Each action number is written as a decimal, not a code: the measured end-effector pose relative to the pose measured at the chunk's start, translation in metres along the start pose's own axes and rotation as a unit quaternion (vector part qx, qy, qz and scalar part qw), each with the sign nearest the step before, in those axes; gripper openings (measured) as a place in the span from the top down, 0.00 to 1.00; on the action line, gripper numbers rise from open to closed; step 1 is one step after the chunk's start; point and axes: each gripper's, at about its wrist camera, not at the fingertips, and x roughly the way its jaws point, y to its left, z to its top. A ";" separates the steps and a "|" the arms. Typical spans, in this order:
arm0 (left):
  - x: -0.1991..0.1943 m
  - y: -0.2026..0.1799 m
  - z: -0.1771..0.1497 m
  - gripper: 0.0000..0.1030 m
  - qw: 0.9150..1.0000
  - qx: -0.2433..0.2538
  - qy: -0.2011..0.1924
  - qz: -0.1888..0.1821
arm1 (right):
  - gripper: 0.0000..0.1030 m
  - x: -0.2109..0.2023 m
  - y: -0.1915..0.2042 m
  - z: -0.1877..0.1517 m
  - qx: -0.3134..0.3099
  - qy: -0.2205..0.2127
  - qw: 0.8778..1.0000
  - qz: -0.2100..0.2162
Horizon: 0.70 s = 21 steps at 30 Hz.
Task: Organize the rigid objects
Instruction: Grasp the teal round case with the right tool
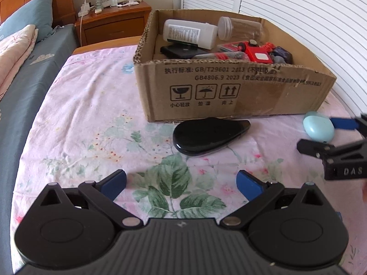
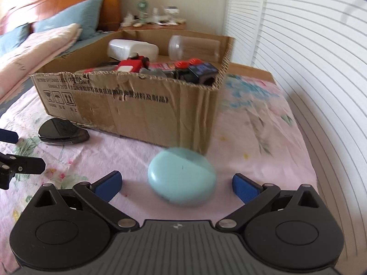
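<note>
A cardboard box (image 1: 231, 91) stands on the floral bed sheet and holds a white bottle (image 1: 190, 33), a clear jar (image 1: 240, 28), red toys (image 1: 254, 51) and other items. A glossy black teardrop-shaped object (image 1: 206, 135) lies just in front of the box. My left gripper (image 1: 182, 184) is open and empty, a little short of it. A light blue oval case (image 2: 182, 180) lies near the box's right corner (image 2: 213, 114). My right gripper (image 2: 177, 185) is open, its blue pads on either side of the case, apart from it. The case also shows in the left wrist view (image 1: 318, 129).
The bed's pillows (image 1: 27, 16) and folded quilt (image 1: 13, 50) lie to the left. A wooden nightstand (image 1: 112, 20) with a small fan stands behind. White slatted doors (image 1: 309, 23) run along the right side of the bed.
</note>
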 end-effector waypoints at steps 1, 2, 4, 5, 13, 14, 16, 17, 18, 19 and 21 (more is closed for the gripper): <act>0.000 -0.001 0.000 0.02 1.000 0.001 0.000 0.001 | 0.00 0.002 0.000 0.002 -0.007 0.000 1.000 0.006; 0.000 -0.001 0.000 0.02 1.000 0.002 0.000 0.001 | 0.00 0.004 -0.001 0.004 -0.015 -0.001 1.000 0.011; -0.001 -0.001 -0.001 0.02 1.000 0.000 0.001 -0.001 | 0.00 0.007 -0.001 0.010 -0.025 0.007 0.999 0.020; -0.002 0.000 -0.001 0.02 1.000 -0.001 0.001 -0.002 | 0.00 0.007 -0.001 0.012 -0.026 0.014 0.999 0.021; -0.003 0.000 -0.002 0.02 1.000 0.000 0.002 -0.004 | 0.00 -0.009 0.026 0.008 -0.091 0.072 0.990 0.086; -0.003 0.000 -0.002 0.02 1.000 0.001 0.002 -0.004 | 0.00 -0.013 0.031 0.005 -0.103 0.074 0.987 0.097; -0.003 -0.001 -0.003 0.02 1.000 0.002 0.002 -0.002 | 0.00 -0.018 0.037 0.000 -0.115 0.073 0.985 0.106; -0.003 -0.001 -0.003 0.02 1.000 0.003 0.002 -0.002 | 0.00 -0.019 0.039 -0.001 -0.116 0.070 0.985 0.103; -0.003 -0.001 -0.003 0.02 1.000 0.004 0.002 -0.001 | 0.00 -0.018 0.038 -0.001 -0.113 0.067 0.986 0.104; -0.003 -0.001 -0.003 0.02 1.000 0.005 0.003 -0.002 | 0.00 -0.016 0.036 0.000 -0.107 0.062 0.987 0.100; -0.003 -0.002 -0.003 0.02 1.000 0.008 0.004 -0.001 | 0.00 -0.010 0.029 0.004 -0.091 0.053 0.990 0.089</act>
